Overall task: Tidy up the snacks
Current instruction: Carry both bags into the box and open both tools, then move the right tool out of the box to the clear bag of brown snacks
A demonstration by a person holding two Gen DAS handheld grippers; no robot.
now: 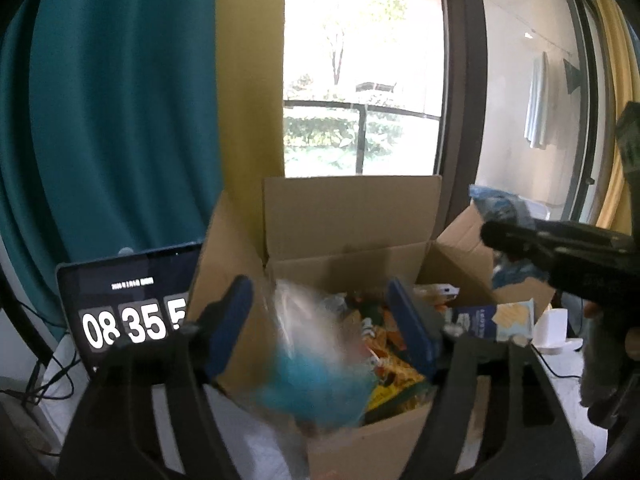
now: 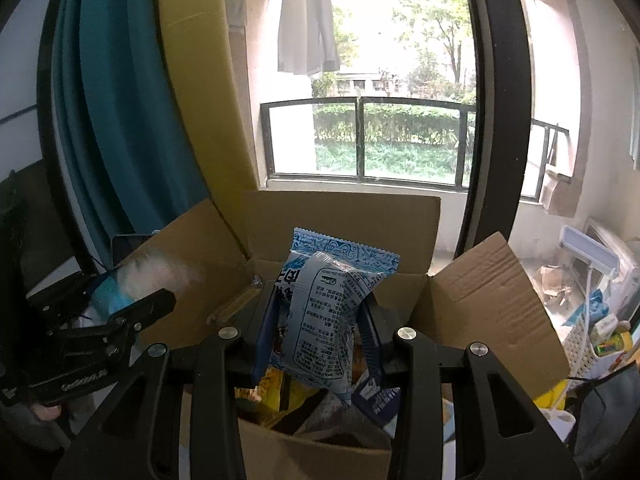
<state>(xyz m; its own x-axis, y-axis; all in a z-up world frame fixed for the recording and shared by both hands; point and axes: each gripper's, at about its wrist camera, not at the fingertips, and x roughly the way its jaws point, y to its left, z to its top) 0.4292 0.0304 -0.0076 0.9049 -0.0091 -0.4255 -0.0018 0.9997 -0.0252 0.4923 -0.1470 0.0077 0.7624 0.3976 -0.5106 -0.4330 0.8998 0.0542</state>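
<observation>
An open cardboard box point(image 1: 352, 216) point(image 2: 340, 216) holds several snack packs. My left gripper point(image 1: 320, 320) hangs over the box with its jaws wide apart; a blurred clear-and-blue snack bag point(image 1: 316, 364) shows between the fingers, apparently loose and moving. It also shows blurred in the right wrist view point(image 2: 132, 280), beside the left gripper body point(image 2: 100, 332). My right gripper point(image 2: 316, 324) is shut on a light blue printed snack bag point(image 2: 324, 312) and holds it upright above the box. The right gripper also shows in the left wrist view point(image 1: 560, 248).
A tablet point(image 1: 132, 308) showing a clock stands left of the box, with cables point(image 1: 48, 376) beside it. A white cup point(image 1: 554, 328) sits right of the box. A white basket point(image 2: 592, 344) with items stands at far right. Curtains point(image 1: 120, 100) and a window point(image 2: 380, 80) are behind.
</observation>
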